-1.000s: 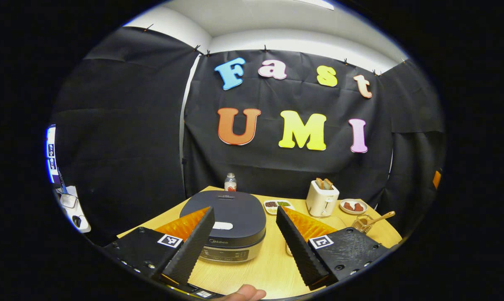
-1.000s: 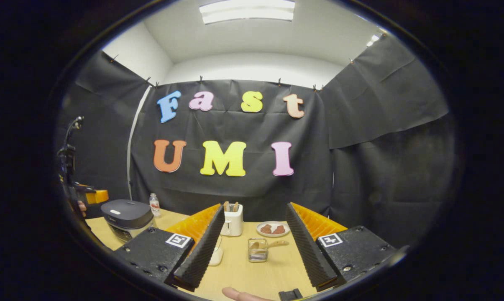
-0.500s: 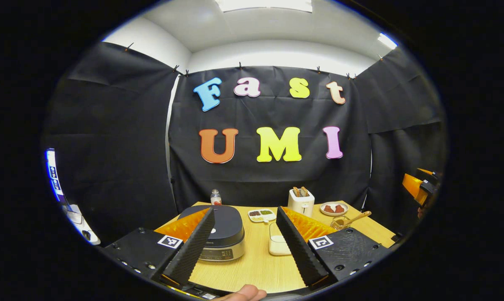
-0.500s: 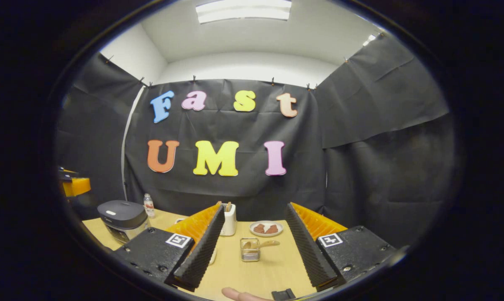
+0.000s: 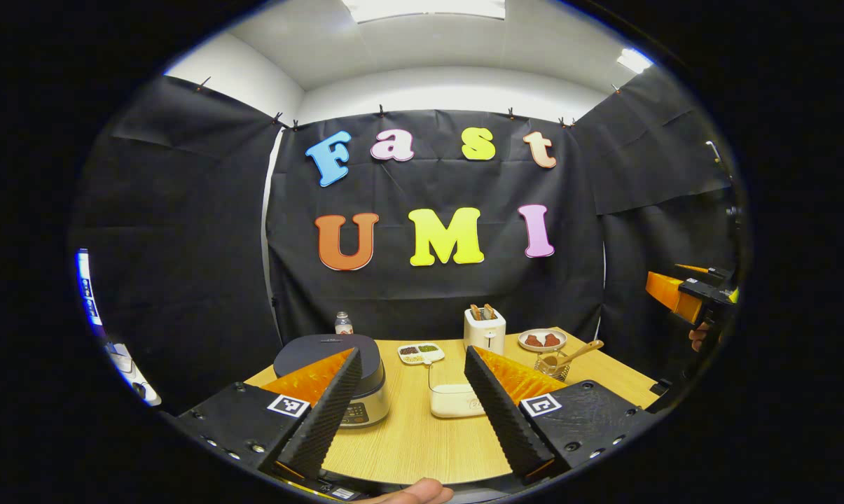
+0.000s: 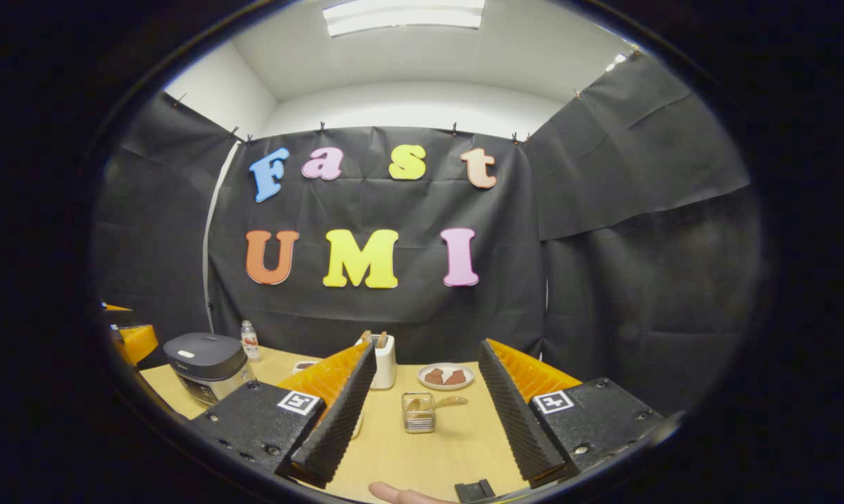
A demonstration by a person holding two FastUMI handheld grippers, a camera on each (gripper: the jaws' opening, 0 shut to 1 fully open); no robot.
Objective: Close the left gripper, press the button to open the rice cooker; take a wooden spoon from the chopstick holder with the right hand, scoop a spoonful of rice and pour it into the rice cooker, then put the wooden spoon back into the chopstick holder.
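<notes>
Black cloth wall [image 5: 429,294] hangs round me on 3 sides, clipped along its top edge. White wall [image 6: 407,105] above it, ceiling light panel [image 6: 404,14] on. Wooden table [image 6: 422,455] in front.

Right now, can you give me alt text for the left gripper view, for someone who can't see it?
The left hand-held gripper is open above a wooden table, its fingers framing a closed rice cooker and a white container. Behind stand a toaster, a plate and a chopstick holder with a wooden spoon.
</notes>
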